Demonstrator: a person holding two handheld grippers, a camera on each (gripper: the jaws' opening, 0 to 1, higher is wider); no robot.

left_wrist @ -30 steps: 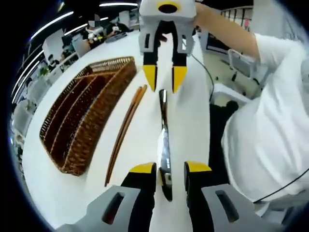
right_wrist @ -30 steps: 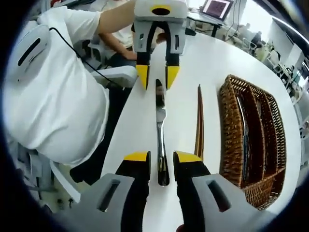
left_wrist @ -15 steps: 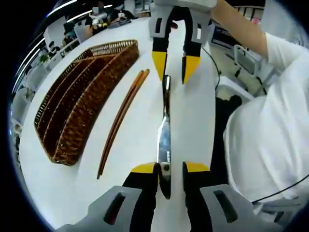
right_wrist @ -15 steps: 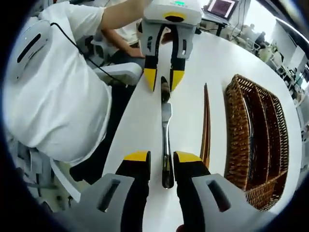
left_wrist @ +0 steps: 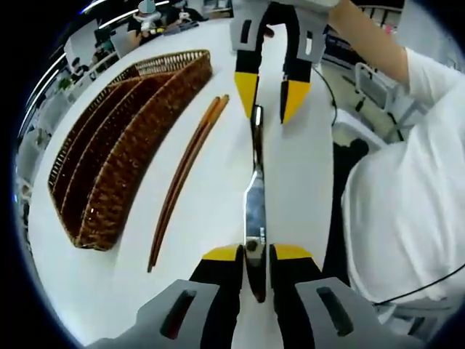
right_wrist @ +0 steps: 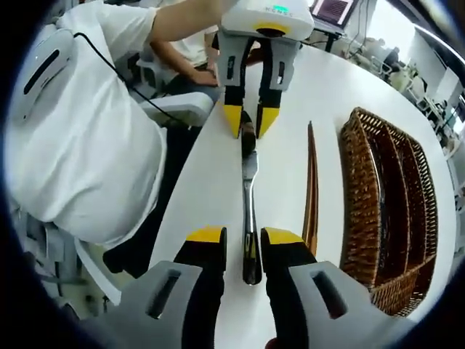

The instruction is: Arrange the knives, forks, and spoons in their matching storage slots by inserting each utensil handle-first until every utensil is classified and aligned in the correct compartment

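Bright, even, from ceiling strip lights [left_wrist: 109, 7] glimpsed beyond the far edge of the desk [left_wrist: 211, 218]. Near-blown white on the desk top, with only soft, faint shadows beside the chopsticks [left_wrist: 185, 174] and along the wicker tray [left_wrist: 109, 167]. Mirror glare on the knife blade [left_wrist: 254, 207] lying on the desk. Strong fisheye bending away from the desk's middle, straight edges curved. Slight softness in the background office; sharp near the desk.

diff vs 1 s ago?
The two grippers drew closer along the fork. The left gripper narrowed its jaws around the fork's far end; whether it has clamped is unclear. The right gripper still straddles the near end, open. Chopsticks and wicker tray unchanged.
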